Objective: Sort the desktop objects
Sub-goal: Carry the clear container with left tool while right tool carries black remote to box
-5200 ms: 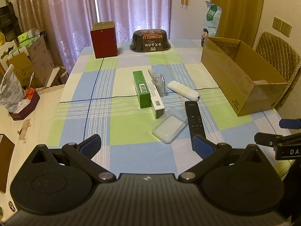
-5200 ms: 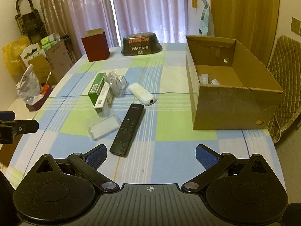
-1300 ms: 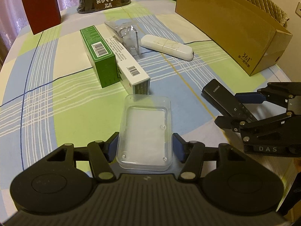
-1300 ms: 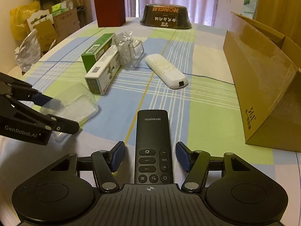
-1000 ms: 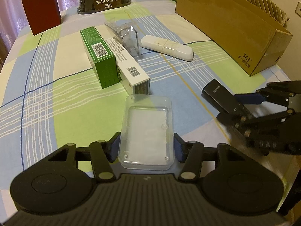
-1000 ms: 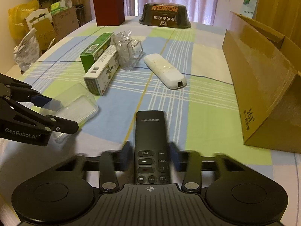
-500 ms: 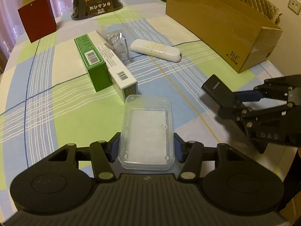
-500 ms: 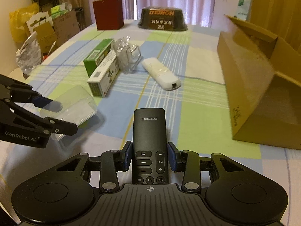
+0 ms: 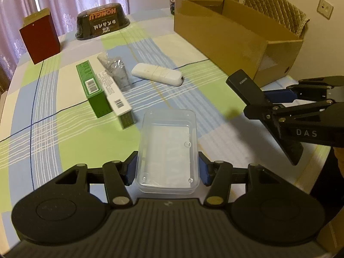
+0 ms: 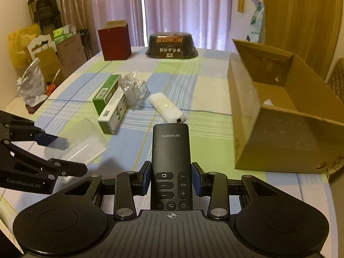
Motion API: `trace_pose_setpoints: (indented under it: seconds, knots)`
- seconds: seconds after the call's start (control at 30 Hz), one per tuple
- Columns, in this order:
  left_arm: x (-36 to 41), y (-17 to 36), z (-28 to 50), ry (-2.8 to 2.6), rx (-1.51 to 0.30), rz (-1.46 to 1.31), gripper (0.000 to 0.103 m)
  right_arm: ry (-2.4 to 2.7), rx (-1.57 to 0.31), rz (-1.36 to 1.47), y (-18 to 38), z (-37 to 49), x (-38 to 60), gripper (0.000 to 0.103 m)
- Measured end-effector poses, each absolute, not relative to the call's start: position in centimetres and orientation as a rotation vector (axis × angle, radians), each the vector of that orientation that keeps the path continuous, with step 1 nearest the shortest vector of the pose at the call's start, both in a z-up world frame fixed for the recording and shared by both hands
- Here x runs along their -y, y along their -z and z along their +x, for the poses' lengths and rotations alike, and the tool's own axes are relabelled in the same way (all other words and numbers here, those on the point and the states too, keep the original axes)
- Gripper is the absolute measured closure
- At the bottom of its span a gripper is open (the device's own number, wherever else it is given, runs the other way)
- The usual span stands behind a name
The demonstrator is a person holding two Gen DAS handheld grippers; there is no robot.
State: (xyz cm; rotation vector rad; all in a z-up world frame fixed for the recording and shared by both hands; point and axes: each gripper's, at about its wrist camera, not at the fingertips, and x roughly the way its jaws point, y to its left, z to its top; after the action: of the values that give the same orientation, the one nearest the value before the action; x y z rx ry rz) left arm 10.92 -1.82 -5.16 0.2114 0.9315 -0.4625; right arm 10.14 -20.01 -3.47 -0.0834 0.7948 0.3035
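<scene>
Now that both pieces are lifted off the table, carrying follows.
Left gripper [image 9: 167, 168] jaws pinch the clear case [image 9: 168, 150]; right gripper [image 10: 171, 181] jaws pinch the black remote [image 10: 171, 157], near the cardboard box [image 10: 279, 116].

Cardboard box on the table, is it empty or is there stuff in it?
Not empty: the cardboard box shows something white on its floor; what it is, cannot tell.

A quilted chair [image 9: 277, 6] stands beside pink curtains [image 10: 185, 6].
</scene>
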Motion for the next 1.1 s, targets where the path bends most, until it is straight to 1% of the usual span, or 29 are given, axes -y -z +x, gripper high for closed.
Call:
trace_pose_setpoints:
  seconds: [0.63, 0.9, 1.1]
  knots:
    - [8.2, 0.3, 9.2, 0.539, -0.852, 0.236, 0.052, -0.231, -0.713, -0.027, -1.0, 7.8, 25.2, 0.065]
    - [11.4, -1.4, 9.9, 0.589, -0.816, 0.267, 0.052, -0.185, -0.68, -0.013, -2.7, 8.0, 28.2, 0.065]
    - [14.4, -3.0, 11.8, 0.627, -0.776, 0.284, 0.052, -0.149, -0.644, -0.005, -4.6, 9.9, 30.8, 0.065]
